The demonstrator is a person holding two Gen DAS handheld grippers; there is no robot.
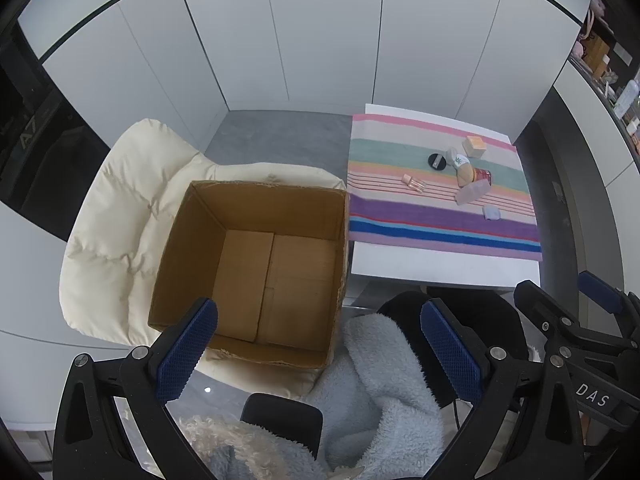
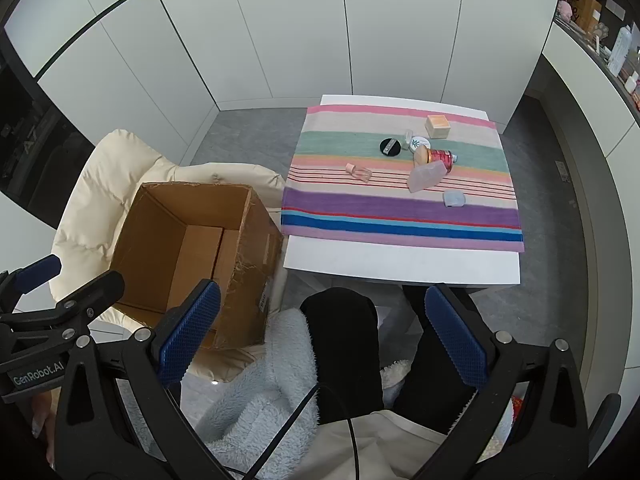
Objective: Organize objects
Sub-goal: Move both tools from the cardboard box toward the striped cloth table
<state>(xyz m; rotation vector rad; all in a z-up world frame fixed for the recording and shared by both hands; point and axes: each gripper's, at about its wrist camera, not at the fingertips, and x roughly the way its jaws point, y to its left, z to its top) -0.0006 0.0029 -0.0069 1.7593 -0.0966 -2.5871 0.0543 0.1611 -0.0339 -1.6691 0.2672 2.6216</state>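
An open, empty cardboard box (image 1: 256,264) (image 2: 188,248) sits on a cream padded chair (image 1: 120,216) (image 2: 92,184). To its right a white table (image 2: 400,268) (image 1: 440,272) carries a striped cloth (image 2: 400,208) (image 1: 440,216). On the cloth lie several small cosmetics: a black round compact (image 2: 390,147) (image 1: 437,160), an orange-topped box (image 2: 437,126) (image 1: 475,146), a red jar (image 2: 440,157), a pale pink bottle (image 2: 426,176) (image 1: 472,193), a small pink vial (image 2: 359,172) (image 1: 413,183) and a light blue case (image 2: 454,199) (image 1: 491,212). My left gripper (image 1: 320,348) and right gripper (image 2: 320,336) hover open and empty, well short of the table.
Below the grippers I see a person's lap in black trousers (image 2: 348,352) and a fluffy light blue garment (image 1: 384,392) (image 2: 260,392). White cabinet doors (image 2: 320,40) line the back. A shelf (image 2: 600,32) with clutter stands at the upper right. Grey floor (image 2: 248,136) lies behind the chair.
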